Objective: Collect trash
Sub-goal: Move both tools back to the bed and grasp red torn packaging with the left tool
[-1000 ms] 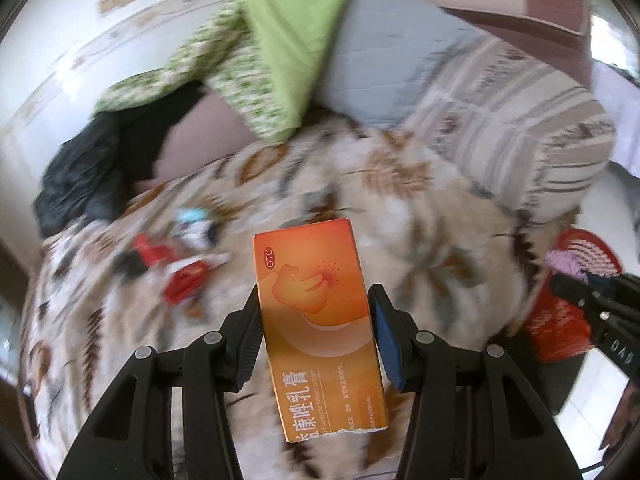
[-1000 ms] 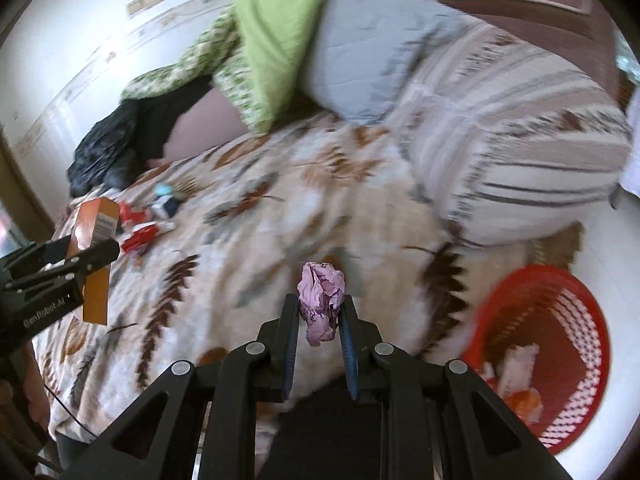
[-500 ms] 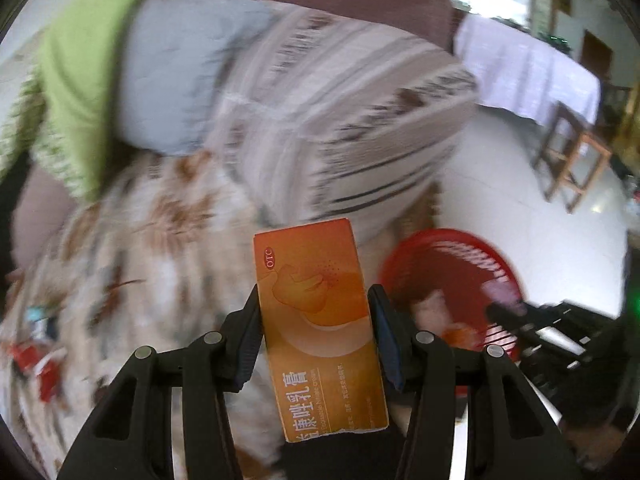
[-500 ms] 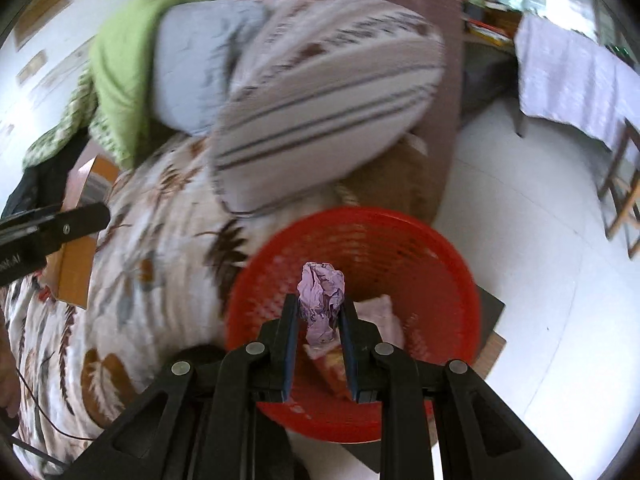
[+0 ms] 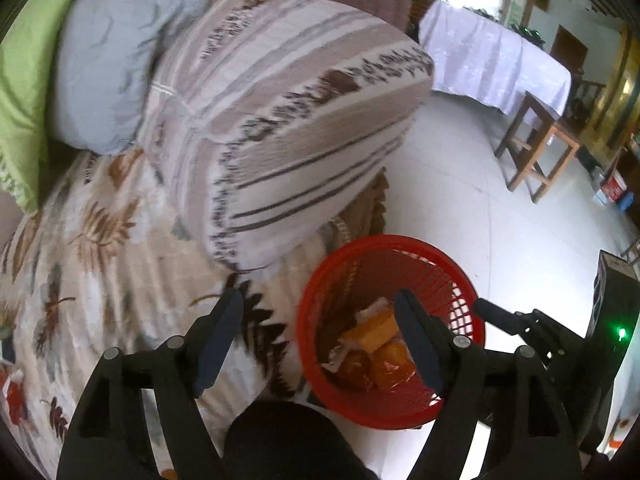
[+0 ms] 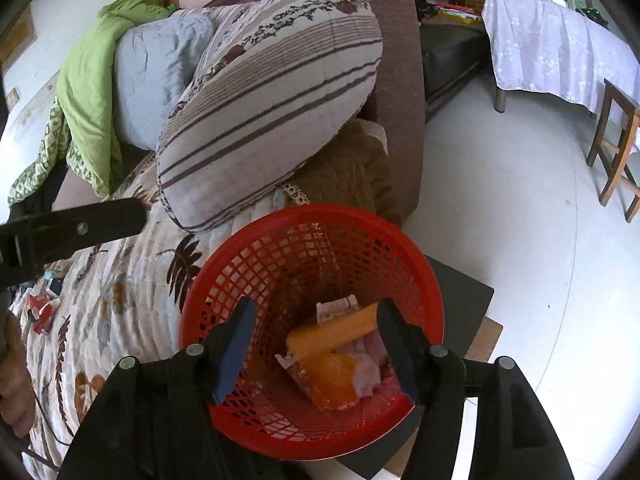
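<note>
Both grippers stand spread and empty: the left gripper (image 5: 318, 322) hangs over the near rim of the red basket (image 6: 434, 308), half above the quilted bedspread (image 5: 120, 264), and the right gripper (image 6: 314, 322) sits directly above the basket's mouth. Inside the basket lies the collected trash: an orange carton (image 6: 334, 334) resting slantwise across the bottom, an orange plastic wrapper (image 6: 332, 380) under it, and pale crumpled paper (image 6: 366, 372) against the wall nearest the right gripper. Judging by their look, all of it is light; the carton is thin card that would crush under a hard squeeze and is best taken across its narrow faces, while the wrapper is probably slippery and the paper soft enough to pinch anywhere. More trash is left on the bedspread, well to the left of the basket: small red and blue scraps (image 6: 42, 306), too small to identify, likely light and flat enough to need a low, scooping pinch against the soft quilt, which will give beneath the fingers. The basket is mesh plastic and probably light enough to tip if its rim is knocked. It stands just beside the bed edge, with the striped pillow (image 5: 288, 120) bulging over the bed behind it, so open room lies mostly on the white floor (image 6: 520, 208) to the basket's right and above it.
</note>
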Motion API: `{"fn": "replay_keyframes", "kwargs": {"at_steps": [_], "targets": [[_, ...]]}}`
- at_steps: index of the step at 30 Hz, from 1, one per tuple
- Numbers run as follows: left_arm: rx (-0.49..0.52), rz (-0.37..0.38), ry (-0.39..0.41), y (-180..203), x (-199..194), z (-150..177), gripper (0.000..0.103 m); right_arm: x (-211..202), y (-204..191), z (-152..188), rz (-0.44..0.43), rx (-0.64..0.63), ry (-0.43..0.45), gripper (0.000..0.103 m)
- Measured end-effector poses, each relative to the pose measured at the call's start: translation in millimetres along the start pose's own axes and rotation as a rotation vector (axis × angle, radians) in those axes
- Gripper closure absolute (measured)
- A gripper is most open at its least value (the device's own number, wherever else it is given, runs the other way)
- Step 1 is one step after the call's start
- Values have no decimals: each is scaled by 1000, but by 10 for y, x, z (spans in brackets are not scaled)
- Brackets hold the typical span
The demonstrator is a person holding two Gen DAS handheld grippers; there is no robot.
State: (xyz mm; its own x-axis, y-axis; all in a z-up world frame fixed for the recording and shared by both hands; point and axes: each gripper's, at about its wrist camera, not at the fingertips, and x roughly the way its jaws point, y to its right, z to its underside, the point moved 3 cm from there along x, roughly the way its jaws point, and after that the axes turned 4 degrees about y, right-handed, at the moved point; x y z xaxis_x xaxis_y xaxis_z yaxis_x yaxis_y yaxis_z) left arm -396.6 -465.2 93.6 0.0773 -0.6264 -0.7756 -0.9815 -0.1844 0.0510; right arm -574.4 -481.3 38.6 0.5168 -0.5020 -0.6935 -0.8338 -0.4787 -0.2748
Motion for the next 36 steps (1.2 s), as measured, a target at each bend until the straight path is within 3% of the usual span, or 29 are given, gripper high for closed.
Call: {"fn": "replay_keyframes", "kwargs": {"at_steps": [4, 9, 12, 17, 24, 30, 36], "targets": [[-46, -59, 27, -285, -215, 111, 21, -29, -130, -18, -13, -17, 8, 37], [-113, -192, 53, -852, -542, 391, 19, -31, -449, -28, -81, -57, -5, 37], [-166, -257, 57, -1211, -780, 594, 19, -8, -776, -3, -152, -91, -32, 30], [-299, -423, 84, -2144, -1301, 1037, 19, 52, -1564, 109, -280, -205, -88, 26], [-492, -680, 42, -3480, -1837, 1737, 19, 183, -2456, 348, -401, -314, -161, 26], [-681, -743, 22, -4473, -2030, 2159, 19, 374, -2882, 566, -451, -368, -256, 26], [-751, -728, -17, -4984, -1807, 2182, 19, 553, -3086, 675, -455, -397, -314, 26]]}}
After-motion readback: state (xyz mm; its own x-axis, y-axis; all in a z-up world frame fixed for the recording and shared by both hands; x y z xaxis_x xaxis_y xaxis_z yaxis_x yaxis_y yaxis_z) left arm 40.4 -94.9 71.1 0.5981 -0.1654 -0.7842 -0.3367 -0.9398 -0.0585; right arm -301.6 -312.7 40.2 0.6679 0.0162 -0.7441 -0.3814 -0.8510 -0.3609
